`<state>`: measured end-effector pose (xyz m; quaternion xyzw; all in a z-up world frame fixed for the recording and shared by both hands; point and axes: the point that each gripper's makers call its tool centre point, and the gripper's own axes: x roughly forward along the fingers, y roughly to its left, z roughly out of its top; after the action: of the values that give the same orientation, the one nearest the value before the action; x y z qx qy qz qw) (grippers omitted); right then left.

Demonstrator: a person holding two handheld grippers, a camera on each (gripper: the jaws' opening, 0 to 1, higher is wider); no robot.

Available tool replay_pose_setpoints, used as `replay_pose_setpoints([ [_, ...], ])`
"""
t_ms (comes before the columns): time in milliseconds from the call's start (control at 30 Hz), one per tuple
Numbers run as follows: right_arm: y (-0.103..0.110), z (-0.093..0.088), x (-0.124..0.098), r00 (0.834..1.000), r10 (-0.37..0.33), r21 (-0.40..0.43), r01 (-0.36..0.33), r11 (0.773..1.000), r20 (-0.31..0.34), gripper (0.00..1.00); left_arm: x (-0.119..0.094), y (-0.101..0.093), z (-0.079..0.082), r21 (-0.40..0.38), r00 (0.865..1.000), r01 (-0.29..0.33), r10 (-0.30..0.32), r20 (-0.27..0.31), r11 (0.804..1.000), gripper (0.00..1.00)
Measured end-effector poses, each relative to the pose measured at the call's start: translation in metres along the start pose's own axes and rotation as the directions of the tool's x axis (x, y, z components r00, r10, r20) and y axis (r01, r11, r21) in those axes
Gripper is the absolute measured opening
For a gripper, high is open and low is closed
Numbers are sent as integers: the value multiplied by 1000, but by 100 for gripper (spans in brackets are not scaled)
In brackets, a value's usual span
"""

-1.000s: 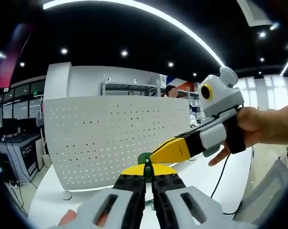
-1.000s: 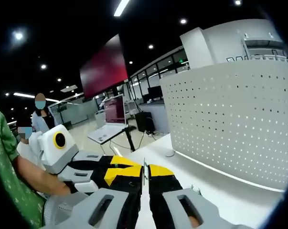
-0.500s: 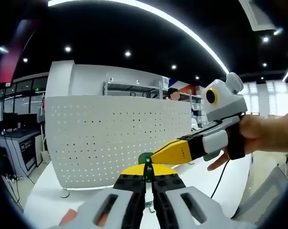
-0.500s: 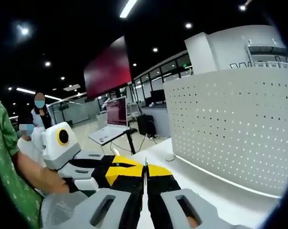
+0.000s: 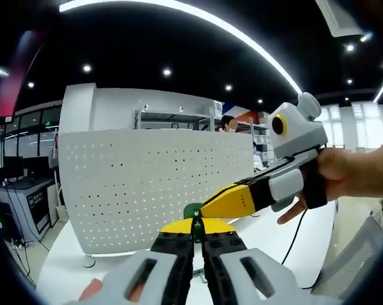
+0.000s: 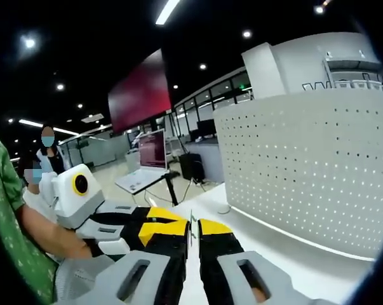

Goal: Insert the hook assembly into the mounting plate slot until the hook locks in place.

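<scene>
In the left gripper view my left gripper [image 5: 193,230] is shut on a small green part [image 5: 192,211] whose rounded top sticks up between the yellow-tipped jaws. My right gripper [image 5: 207,206] reaches in from the right, held by a hand [image 5: 343,181], and its yellow tip meets that green part. In the right gripper view my right gripper [image 6: 191,226] is shut on a thin part [image 6: 191,218] seen edge-on. The left gripper [image 6: 173,227] comes in from the left, its tip against mine. Hook and plate cannot be told apart.
A white curved perforated panel [image 5: 147,184] stands on the white table [image 5: 70,267] just behind the grippers. A cable [image 5: 294,238] trails from the right gripper. A green sleeve [image 6: 7,222] fills the left side, with a laptop on a stand [image 6: 150,159] and people further back.
Both views have shifted only slightly. The two grippers stay tip to tip and keep their holds on the small part.
</scene>
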<state>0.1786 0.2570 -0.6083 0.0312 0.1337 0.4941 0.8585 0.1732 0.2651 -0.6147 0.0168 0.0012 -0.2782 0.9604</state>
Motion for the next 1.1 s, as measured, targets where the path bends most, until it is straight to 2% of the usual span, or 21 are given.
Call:
replay_pose_setpoints([
  [133,0,1,-2,1000,-10,1,10,1000,-3,6,-1,3,1,7,1000,-11,11,3,1000,2],
  [267,-10,0,-9,996,-86,-48,85,995,-26,8,-2,7,3,14,1000,-25,25,8,1000,2],
  [367,-14,0,-12,994,-111,-49,109,993,-24,8,-2,11,3,12,999,-33,33,9,999,2],
  [467,-21,-1,-17,986,-165,-90,162,983,-28,11,-2,15,5,10,999,-44,43,16,999,2],
  [733,-26,-9,-23,977,-213,-104,208,973,-33,19,-1,20,8,28,998,-63,62,19,998,2],
  [900,-38,-8,-31,959,-281,-123,276,953,-25,31,0,23,9,31,997,-75,74,21,997,2],
  [933,-39,-8,-32,957,-289,-127,283,951,-27,36,0,23,10,30,997,-77,77,21,997,2],
  [1100,-39,-7,-37,965,-263,-114,261,959,-10,58,0,25,11,27,996,-82,82,25,996,2],
])
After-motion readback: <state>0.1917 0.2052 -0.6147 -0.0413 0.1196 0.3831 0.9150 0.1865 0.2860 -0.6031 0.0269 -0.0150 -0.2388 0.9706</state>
